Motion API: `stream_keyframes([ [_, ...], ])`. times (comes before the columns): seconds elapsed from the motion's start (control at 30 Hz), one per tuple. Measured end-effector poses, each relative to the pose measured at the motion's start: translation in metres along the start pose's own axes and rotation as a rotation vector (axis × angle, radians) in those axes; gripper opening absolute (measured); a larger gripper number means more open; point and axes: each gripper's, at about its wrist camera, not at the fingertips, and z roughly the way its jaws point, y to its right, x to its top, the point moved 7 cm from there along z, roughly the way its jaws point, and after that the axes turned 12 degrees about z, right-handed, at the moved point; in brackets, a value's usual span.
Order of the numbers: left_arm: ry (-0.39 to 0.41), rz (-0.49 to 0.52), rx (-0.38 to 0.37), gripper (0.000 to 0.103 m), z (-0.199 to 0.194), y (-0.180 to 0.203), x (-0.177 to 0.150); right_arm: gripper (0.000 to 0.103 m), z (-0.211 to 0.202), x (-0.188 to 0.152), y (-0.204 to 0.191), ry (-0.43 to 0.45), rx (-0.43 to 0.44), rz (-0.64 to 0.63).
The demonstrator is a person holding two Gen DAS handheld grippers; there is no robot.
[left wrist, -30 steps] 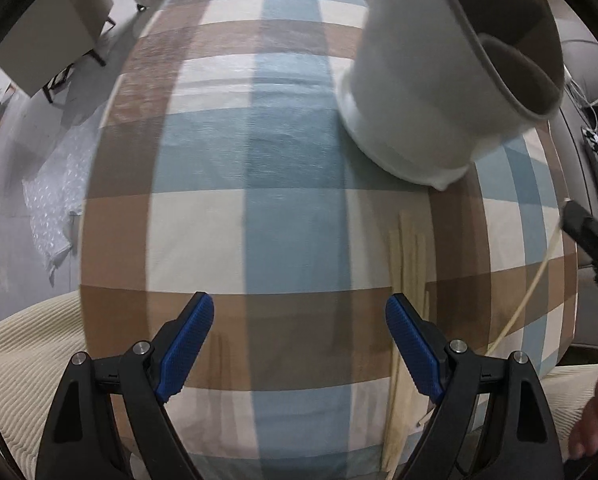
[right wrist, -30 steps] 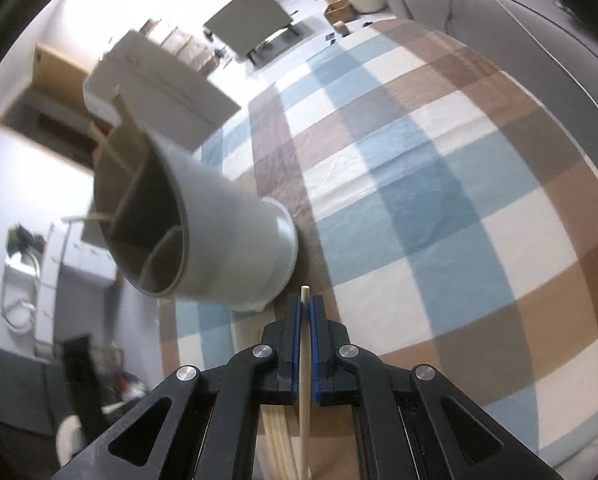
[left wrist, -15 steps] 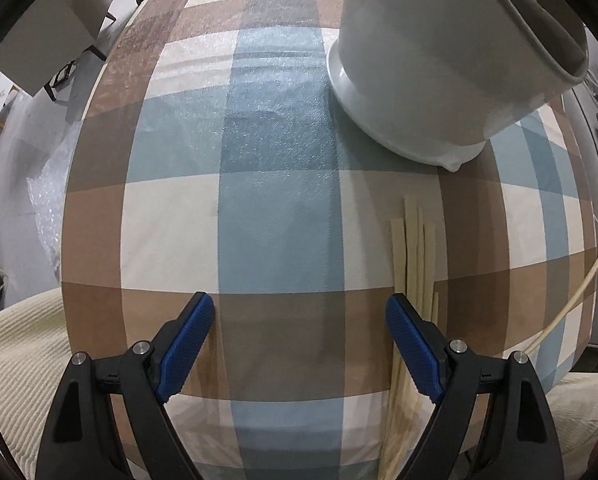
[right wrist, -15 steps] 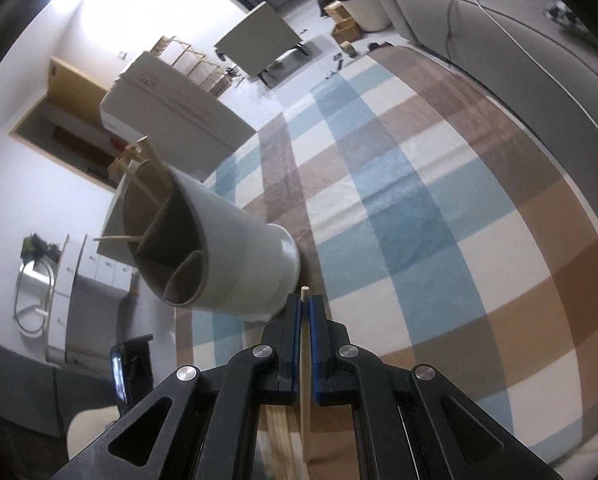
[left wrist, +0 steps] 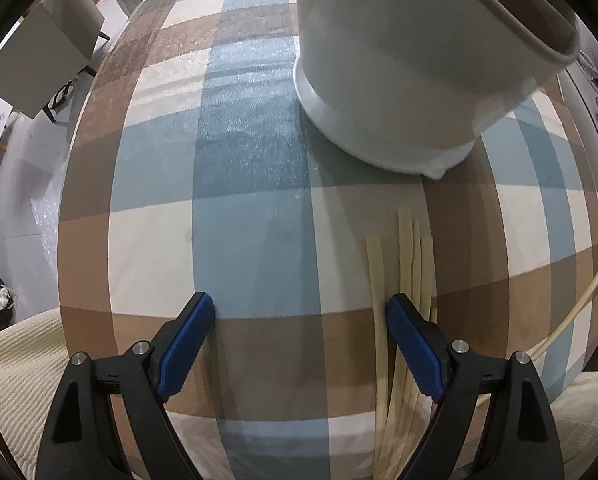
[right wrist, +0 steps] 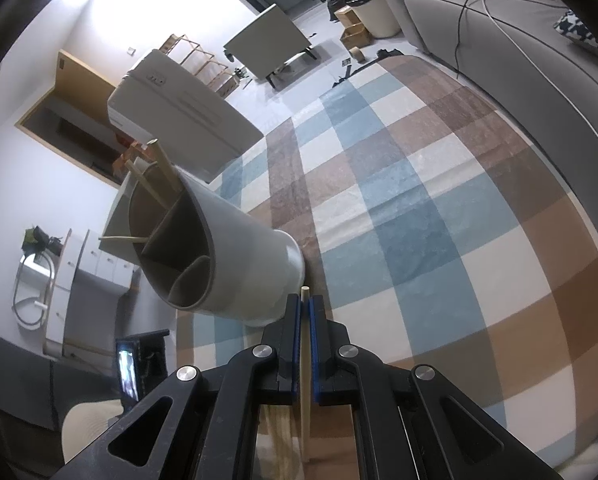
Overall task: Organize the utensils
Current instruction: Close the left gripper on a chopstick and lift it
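Note:
A white utensil holder [left wrist: 411, 64] with grey inner dividers stands on the checked tablecloth [left wrist: 251, 208]; in the right wrist view the holder [right wrist: 219, 256] has a few wooden chopsticks [right wrist: 161, 174] in its far compartment. Several pale chopsticks [left wrist: 407, 264] lie on the cloth in front of the holder. My left gripper [left wrist: 299, 344] is open and empty, its right finger over the lying chopsticks. My right gripper [right wrist: 306, 312] is shut on one chopstick [right wrist: 305, 344], held above the table just right of the holder's base. That chopstick also shows at the left wrist view's right edge [left wrist: 579, 300].
A grey sofa [right wrist: 519, 52] with cables runs along the table's far side. Grey chairs [left wrist: 43, 56] stand on the floor beyond the table. A cream ribbed cloth [left wrist: 15, 360] lies at the near edge. A phone [right wrist: 129, 368] stands near the table's left end.
My left gripper has moved forward toward the holder and the lying chopsticks. My right gripper has risen with its chopstick, so the holder looks smaller and lower in its view.

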Motion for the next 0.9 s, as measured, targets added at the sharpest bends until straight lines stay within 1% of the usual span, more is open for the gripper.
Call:
stream_keyframes([
  [0.07,0.013,-0.001,0.002,0.084,0.001,-0.002,0.005,0.003,0.001,0.001,-0.003,0.002,0.001,-0.012],
  [0.1,0.019,0.001,0.005,0.082,0.001,0.003,0.009,0.003,0.0,0.001,-0.004,0.003,0.001,-0.016],
  [0.13,0.033,0.005,0.003,0.076,0.0,0.003,0.013,0.003,0.0,0.002,-0.005,0.005,0.001,-0.024],
  [0.17,0.042,0.011,0.002,0.065,-0.001,0.004,0.015,0.003,0.0,0.002,-0.006,0.006,0.001,-0.027],
  [0.2,0.059,0.023,0.004,0.057,-0.003,0.005,0.019,0.003,0.001,0.002,-0.008,0.007,0.001,-0.033],
  [0.23,0.072,0.035,0.003,0.043,-0.004,0.011,0.024,0.003,0.001,0.002,-0.009,0.008,0.001,-0.038],
  [0.27,0.079,0.048,0.002,0.031,-0.004,0.014,0.024,0.003,0.001,0.002,-0.009,0.008,0.0,-0.042],
  [0.3,0.089,0.063,0.0,0.025,-0.005,0.019,0.022,0.003,0.002,0.002,-0.01,0.008,0.0,-0.044],
  [0.33,0.097,0.073,-0.005,0.01,-0.004,0.021,0.023,0.003,0.002,0.002,-0.01,0.008,0.001,-0.046],
  [0.37,0.1,0.074,-0.014,0.004,-0.004,0.023,0.023,0.004,0.002,0.001,-0.011,0.008,0.002,-0.047],
  [0.47,0.112,0.06,-0.019,0.003,0.0,0.014,0.024,0.004,0.001,0.0,-0.014,0.014,0.005,-0.055],
  [0.53,0.119,0.028,-0.028,0.002,-0.002,0.008,0.025,0.004,-0.001,-0.002,-0.016,0.021,0.002,-0.074],
  [0.6,0.152,-0.012,-0.049,0.002,-0.009,0.001,0.027,0.004,-0.005,-0.004,-0.02,0.033,-0.001,-0.096],
  [0.8,0.318,-0.08,-0.083,0.002,-0.055,-0.022,0.029,0.003,-0.016,-0.013,-0.037,0.071,-0.012,-0.183],
  [0.87,0.393,-0.096,-0.097,0.002,-0.076,-0.029,0.027,0.003,-0.023,-0.018,-0.046,0.093,-0.01,-0.23],
  [0.9,0.416,-0.098,-0.098,0.002,-0.085,-0.022,0.024,0.003,-0.024,-0.02,-0.049,0.098,-0.011,-0.244],
])
